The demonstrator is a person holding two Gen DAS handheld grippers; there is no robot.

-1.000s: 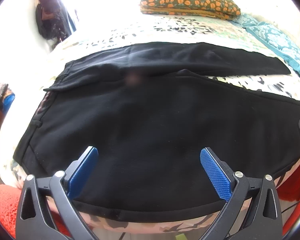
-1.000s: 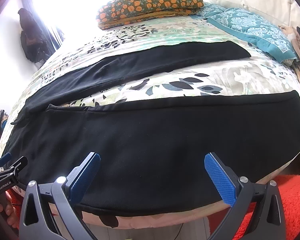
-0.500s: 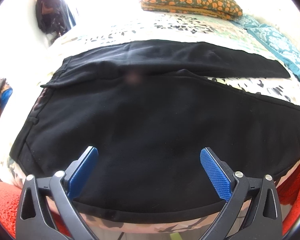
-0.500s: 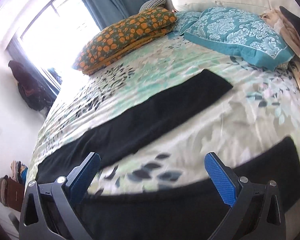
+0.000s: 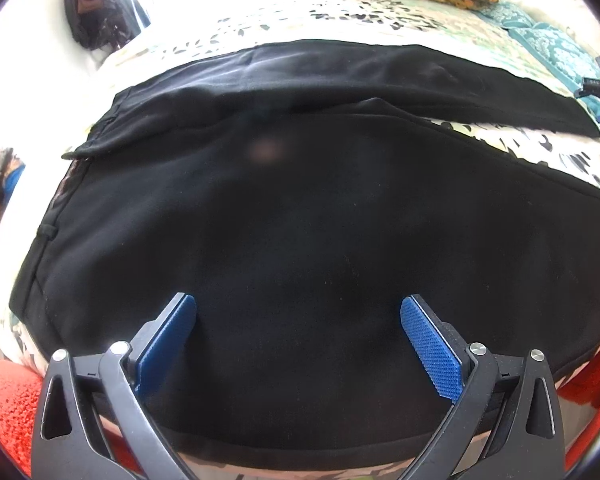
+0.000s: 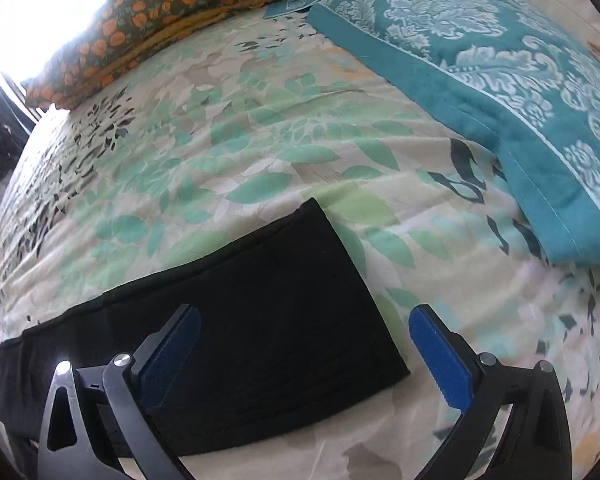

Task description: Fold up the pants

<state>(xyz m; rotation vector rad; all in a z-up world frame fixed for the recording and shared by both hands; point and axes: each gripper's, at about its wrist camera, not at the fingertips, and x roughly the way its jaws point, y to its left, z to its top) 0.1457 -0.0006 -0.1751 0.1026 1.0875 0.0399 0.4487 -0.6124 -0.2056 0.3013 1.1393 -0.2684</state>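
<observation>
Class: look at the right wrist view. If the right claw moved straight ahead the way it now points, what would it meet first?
Probably the hem end of the far pant leg, lying flat on the floral bedspread between the open right claw fingers; depth is uncertain.

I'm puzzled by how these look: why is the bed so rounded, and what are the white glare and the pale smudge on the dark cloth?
Left wrist view: fisheye lens bulges the bed; daylight blows out the top left to white; a pale blurred smudge sits over the black pants, cause unclear. Right wrist view: same curving; glare at the top left corner; pants leg and teal pillow stay sharp.
</observation>
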